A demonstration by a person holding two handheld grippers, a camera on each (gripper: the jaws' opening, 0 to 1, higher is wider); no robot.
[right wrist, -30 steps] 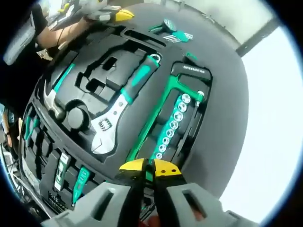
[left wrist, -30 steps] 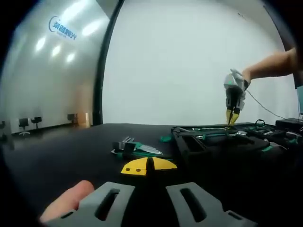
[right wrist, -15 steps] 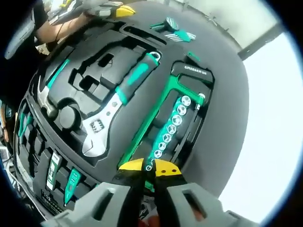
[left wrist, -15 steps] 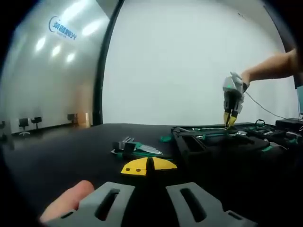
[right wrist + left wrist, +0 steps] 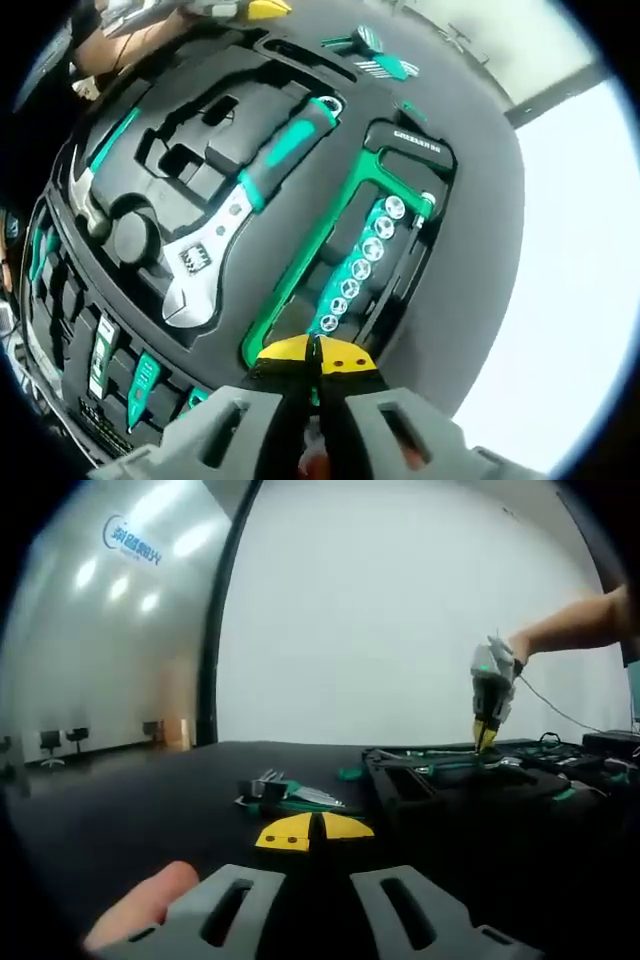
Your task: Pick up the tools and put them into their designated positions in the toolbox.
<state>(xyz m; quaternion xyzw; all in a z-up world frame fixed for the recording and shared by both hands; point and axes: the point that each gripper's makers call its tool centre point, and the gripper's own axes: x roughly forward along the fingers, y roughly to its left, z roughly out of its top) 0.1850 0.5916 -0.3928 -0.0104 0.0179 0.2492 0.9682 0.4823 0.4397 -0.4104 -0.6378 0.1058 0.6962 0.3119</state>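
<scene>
The only readable writing on a tool is white lettering on the black end of the green hacksaw frame (image 5: 345, 230), something like "GREENER", too small to be sure. On the far wall in the left gripper view there's a blue logo (image 5: 133, 537), but the characters are too blurry to read.

The toolbox (image 5: 180, 130) is a black moulded tray with shaped cut-outs, sitting on a dark matte worktop (image 5: 130, 790). In it sit an adjustable wrench (image 5: 235, 215) with a shiny steel head and green-and-black grip, a rail of chrome sockets (image 5: 362, 262) on a green strip inside the saw frame, a hammer (image 5: 95, 190) with a steel head at the tray's left side, and small green-handled tools in the lower slots, partly cut off by the view's edge.

The right gripper (image 5: 318, 352) hangs over the near end of the socket rail, yellow tips pressed together, nothing visibly between them. The left gripper (image 5: 314, 830) sits low over the worktop, also closed on nothing, with a fingertip (image 5: 145, 900) beside its grey body.

A green-holdered hex key set (image 5: 285, 795) lies out on the worktop just left of the toolbox, metal keys fanned out.
</scene>
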